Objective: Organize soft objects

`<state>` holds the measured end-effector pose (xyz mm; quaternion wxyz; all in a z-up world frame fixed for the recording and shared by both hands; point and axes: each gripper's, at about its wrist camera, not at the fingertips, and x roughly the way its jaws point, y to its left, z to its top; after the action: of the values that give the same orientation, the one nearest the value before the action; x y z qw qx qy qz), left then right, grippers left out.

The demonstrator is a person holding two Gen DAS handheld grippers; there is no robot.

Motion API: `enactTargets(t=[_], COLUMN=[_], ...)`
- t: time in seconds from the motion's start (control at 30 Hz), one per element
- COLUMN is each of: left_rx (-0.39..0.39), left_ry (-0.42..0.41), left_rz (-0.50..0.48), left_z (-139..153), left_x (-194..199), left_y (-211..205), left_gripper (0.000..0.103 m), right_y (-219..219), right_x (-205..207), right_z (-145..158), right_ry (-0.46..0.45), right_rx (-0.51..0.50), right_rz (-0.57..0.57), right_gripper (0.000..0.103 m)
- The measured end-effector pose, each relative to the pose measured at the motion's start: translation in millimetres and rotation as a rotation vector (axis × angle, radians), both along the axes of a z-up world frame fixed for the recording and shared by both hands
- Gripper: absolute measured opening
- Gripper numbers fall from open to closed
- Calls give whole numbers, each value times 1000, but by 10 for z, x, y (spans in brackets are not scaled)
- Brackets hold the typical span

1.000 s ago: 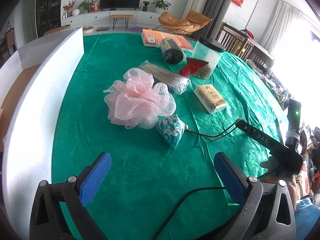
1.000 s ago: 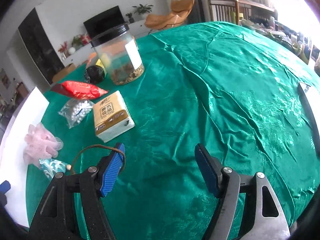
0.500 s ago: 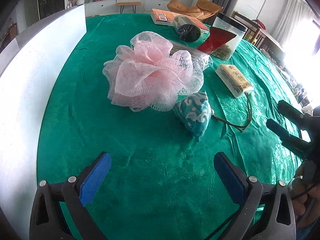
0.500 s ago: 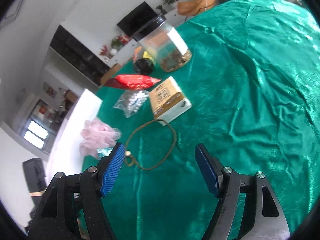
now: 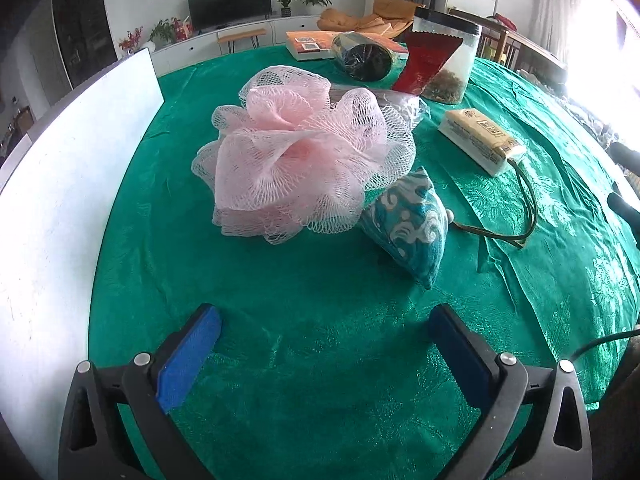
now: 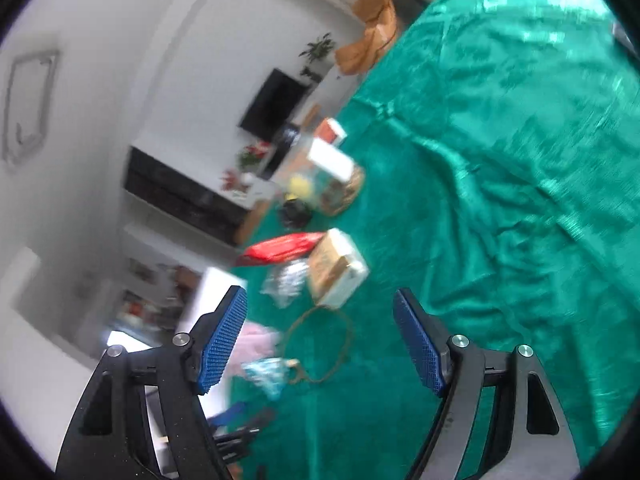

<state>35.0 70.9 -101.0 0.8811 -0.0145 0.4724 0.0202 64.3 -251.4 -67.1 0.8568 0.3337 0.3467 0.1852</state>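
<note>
A pink mesh bath pouf (image 5: 304, 160) lies on the green tablecloth (image 5: 280, 320), with a teal patterned sachet (image 5: 412, 228) touching its right side and a brown cord (image 5: 524, 216) trailing right. My left gripper (image 5: 324, 340) is open and empty, just in front of the pouf and sachet. My right gripper (image 6: 320, 340) is open and empty, raised and tilted above the table; its view is blurred, with the pouf (image 6: 256, 340), sachet (image 6: 266, 374) and cord (image 6: 332, 344) below it.
A tissue pack (image 5: 480, 140), clear jar (image 5: 448, 60), red packet (image 5: 424, 64), dark can (image 5: 364, 60), clear bag (image 5: 404, 102) and book (image 5: 312, 44) lie behind. A white board (image 5: 52, 200) borders the left edge. The tissue pack (image 6: 340, 272) and red packet (image 6: 284, 250) show in the right view.
My left gripper has moved closer to the pouf and sachet. My right gripper has lifted and tilted, swinging its view up toward the room; the image blurred.
</note>
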Motion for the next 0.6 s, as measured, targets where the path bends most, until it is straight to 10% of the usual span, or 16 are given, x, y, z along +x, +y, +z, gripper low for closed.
enactTargets(t=[0.23, 0.6], left_rx=[-1, 0], left_ry=[-9, -12], left_rz=[-2, -2], left_z=[-2, -7], left_x=[-11, -18], left_y=[8, 6], left_gripper=[103, 103], right_y=[500, 721], right_x=[183, 222], right_z=[-20, -199], right_ry=[152, 195], right_rx=[-579, -781], right_rz=[-122, -76], right_gripper=[79, 84])
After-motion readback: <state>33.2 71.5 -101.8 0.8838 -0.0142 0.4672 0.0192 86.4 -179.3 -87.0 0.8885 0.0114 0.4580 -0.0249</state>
